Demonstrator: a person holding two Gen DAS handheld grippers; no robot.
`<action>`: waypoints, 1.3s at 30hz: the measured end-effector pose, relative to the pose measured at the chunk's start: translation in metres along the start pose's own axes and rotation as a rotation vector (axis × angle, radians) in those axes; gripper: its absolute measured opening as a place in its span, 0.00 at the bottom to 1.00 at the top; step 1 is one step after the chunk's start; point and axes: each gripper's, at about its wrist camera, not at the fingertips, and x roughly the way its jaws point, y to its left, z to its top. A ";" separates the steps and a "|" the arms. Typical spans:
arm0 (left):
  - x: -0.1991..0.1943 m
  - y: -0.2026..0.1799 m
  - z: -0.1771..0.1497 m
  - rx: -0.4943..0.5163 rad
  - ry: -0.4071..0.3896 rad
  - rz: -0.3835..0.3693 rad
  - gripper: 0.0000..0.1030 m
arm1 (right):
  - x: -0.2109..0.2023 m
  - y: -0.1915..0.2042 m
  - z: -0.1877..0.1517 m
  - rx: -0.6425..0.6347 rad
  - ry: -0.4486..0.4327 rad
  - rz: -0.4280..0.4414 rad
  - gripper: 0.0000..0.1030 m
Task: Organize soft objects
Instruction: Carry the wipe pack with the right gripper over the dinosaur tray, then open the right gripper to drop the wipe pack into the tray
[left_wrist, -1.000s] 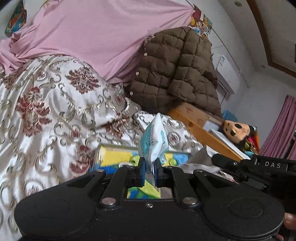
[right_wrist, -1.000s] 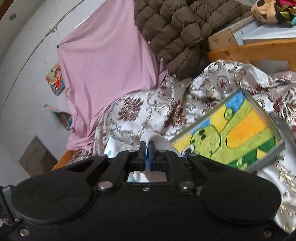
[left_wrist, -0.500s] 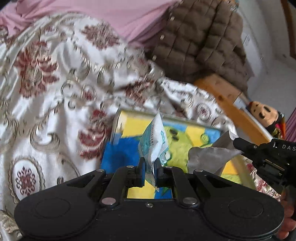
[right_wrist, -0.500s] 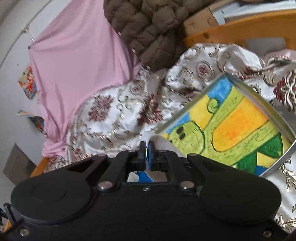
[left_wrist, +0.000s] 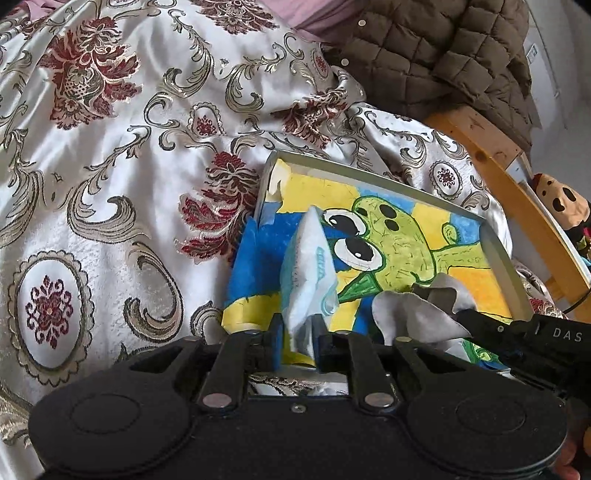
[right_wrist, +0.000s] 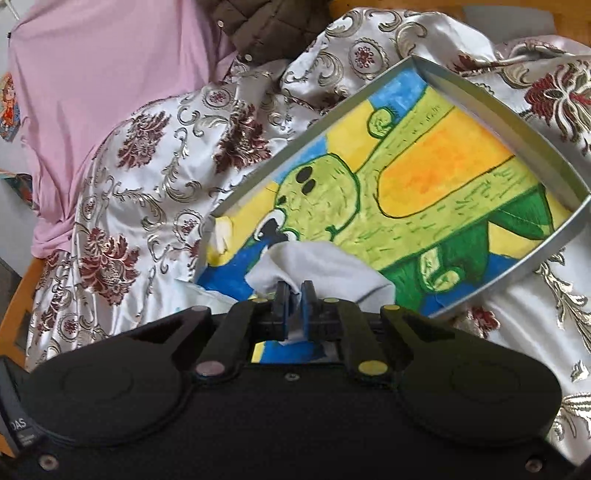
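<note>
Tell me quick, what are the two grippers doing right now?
Left gripper: jaws opening, tissue pack between them, above the tray.
Right gripper: jaws opening, grey cloth between them.

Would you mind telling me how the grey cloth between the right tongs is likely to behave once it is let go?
The grey cloth looks floppy: it bunches and droops around the opening right tongs. It will probably slump onto the tray beneath rather than roll or slide. It seems light, since only a small pinch carries it.
</note>
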 end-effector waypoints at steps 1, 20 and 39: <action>-0.001 -0.001 0.000 -0.002 -0.003 0.001 0.24 | -0.003 0.000 -0.001 -0.001 -0.001 -0.001 0.12; -0.058 -0.036 -0.008 0.052 -0.109 0.057 0.74 | -0.096 0.001 -0.008 -0.005 -0.088 0.111 0.67; -0.195 -0.083 -0.044 0.145 -0.444 0.043 0.99 | -0.230 0.024 -0.037 -0.248 -0.438 0.197 1.00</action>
